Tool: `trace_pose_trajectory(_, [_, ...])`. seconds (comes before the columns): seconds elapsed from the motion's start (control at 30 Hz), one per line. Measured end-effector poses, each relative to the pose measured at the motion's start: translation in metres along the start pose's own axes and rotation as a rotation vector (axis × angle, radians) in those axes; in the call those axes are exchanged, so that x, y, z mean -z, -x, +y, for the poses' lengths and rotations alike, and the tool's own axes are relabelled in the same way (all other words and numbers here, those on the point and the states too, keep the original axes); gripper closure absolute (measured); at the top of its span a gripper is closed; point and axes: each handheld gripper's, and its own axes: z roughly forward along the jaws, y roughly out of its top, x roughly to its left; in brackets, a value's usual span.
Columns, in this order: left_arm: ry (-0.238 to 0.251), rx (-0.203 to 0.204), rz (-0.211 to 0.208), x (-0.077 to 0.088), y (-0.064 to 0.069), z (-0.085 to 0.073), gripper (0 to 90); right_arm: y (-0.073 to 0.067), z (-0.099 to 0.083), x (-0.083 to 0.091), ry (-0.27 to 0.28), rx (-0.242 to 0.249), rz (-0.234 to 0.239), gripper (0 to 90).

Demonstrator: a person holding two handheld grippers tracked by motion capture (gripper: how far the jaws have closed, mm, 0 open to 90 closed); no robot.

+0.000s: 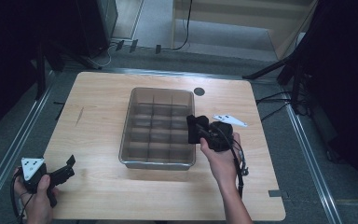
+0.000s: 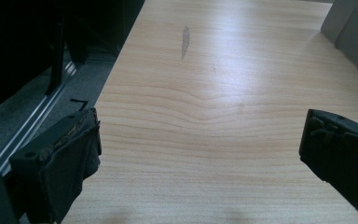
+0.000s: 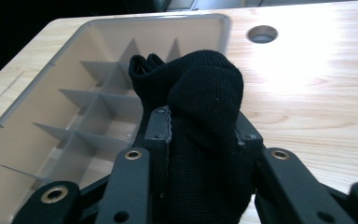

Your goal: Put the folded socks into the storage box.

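A rolled black sock (image 3: 205, 107) is clamped between the jaws of my right gripper (image 3: 203, 130), which is shut on it. In the high view the right gripper (image 1: 200, 130) holds the black sock (image 1: 196, 127) over the right rim of a grey divided bin (image 1: 158, 161) in the middle of the table. The divided bin (image 3: 98, 28) has several small compartments. My left gripper (image 1: 67, 169) rests at the table's front left corner, and its jaws stand wide apart over bare wood (image 2: 200, 154) with nothing between them.
The wooden table (image 1: 102, 98) has a round cable hole (image 1: 199, 91) behind the bin and a dark scuff mark (image 2: 185, 41) on the left side. Metal rails run along the floor on both sides. Dark stands and cables lie beyond the far right corner.
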Motion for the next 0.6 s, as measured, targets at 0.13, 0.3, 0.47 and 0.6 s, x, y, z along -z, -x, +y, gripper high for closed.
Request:
trace_pose_trajectory(0.13, [0.001,0.000,0.000,0.000,0.000,0.000,0.0,-0.012,-0.003,-0.015,-0.014,0.013,0.009,66.5])
trace_pose_trajectory(0.3, [-0.001,-0.001,-0.001,0.000,0.000,0.000,0.0,-0.020,-0.008,-0.030,-0.029,0.020,0.018,66.3])
trace_pose_trajectory(0.47, [-0.001,0.000,-0.002,0.001,0.000,0.000,0.0,-0.025,-0.013,-0.047,-0.046,0.048,0.027,66.0])
trace_pose_trajectory(0.6, [0.001,0.001,-0.002,0.001,0.000,0.000,0.0,-0.027,-0.016,-0.053,-0.040,0.074,0.023,64.7])
